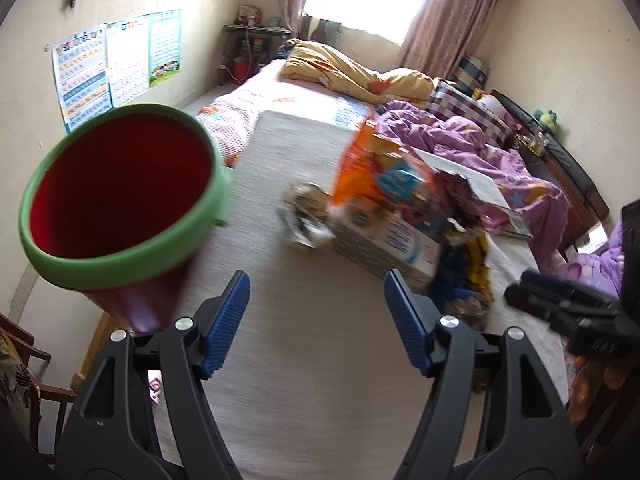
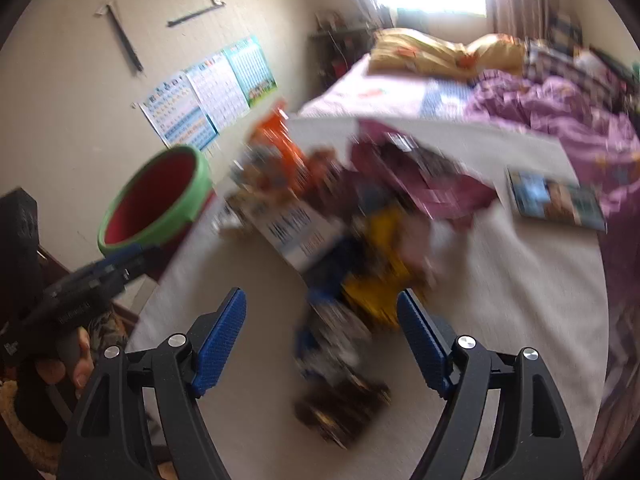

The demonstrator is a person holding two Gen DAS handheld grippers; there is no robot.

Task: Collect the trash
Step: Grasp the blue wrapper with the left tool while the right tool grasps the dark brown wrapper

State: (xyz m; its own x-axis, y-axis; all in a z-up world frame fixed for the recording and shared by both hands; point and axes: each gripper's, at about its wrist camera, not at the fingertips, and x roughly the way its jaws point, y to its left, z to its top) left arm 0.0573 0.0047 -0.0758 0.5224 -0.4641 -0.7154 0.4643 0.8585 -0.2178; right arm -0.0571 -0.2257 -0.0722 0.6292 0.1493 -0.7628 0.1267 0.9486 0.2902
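A red bin with a green rim [image 1: 120,196] stands at the bed's left edge, also in the right wrist view [image 2: 156,200]. A blurred pile of trash lies on the grey bedcover: an orange snack bag [image 1: 360,172], a white carton [image 1: 384,240], a silvery wrapper [image 1: 304,220], a maroon wrapper [image 2: 420,184] and a yellow and blue wrapper [image 2: 372,280]. My left gripper [image 1: 316,320] is open and empty, short of the pile. My right gripper [image 2: 320,336] is open over the blue and yellow wrapper, nothing held. Each gripper shows at the edge of the other's view [image 1: 568,308] [image 2: 100,276].
A book [image 2: 556,200] lies on the cover to the right. Purple [image 1: 480,144] and yellow bedding [image 1: 352,72] are heaped further back. Posters [image 1: 116,64] hang on the left wall. A wooden chair [image 1: 24,372] stands at lower left.
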